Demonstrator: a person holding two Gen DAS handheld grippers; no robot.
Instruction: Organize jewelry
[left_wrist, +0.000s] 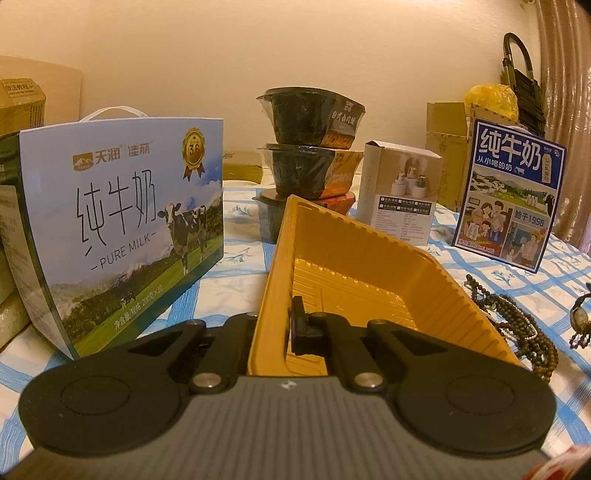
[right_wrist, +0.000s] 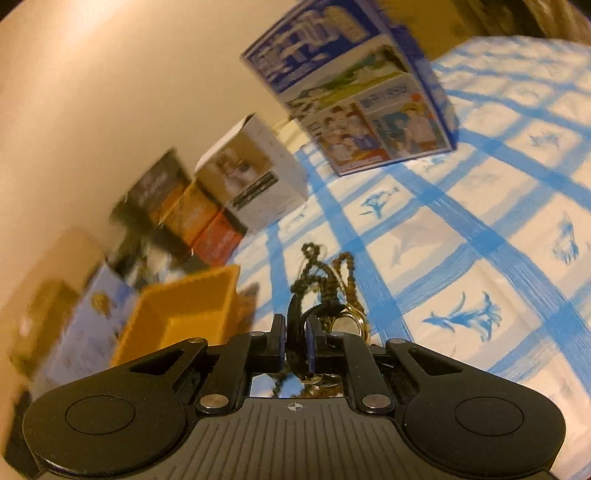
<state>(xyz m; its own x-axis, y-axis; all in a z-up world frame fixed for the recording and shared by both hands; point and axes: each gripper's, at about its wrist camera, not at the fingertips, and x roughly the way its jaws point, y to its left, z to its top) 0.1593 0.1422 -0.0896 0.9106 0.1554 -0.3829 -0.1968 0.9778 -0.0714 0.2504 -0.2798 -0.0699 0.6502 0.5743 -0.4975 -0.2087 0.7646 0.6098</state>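
Closest to my left cam, the left hand-held gripper (left_wrist: 271, 328) is pinched tight on the wall of the yellow tray (left_wrist: 354, 251), tipped up off the blue checked cloth (left_wrist: 236, 254). My right hand-held gripper (right_wrist: 297, 332) is clamped on a bunch of jewelry (right_wrist: 325, 280), bead strands dangling. More beaded necklaces (left_wrist: 517, 317) lie just right of the tray, milk carton (left_wrist: 122, 225) on its left
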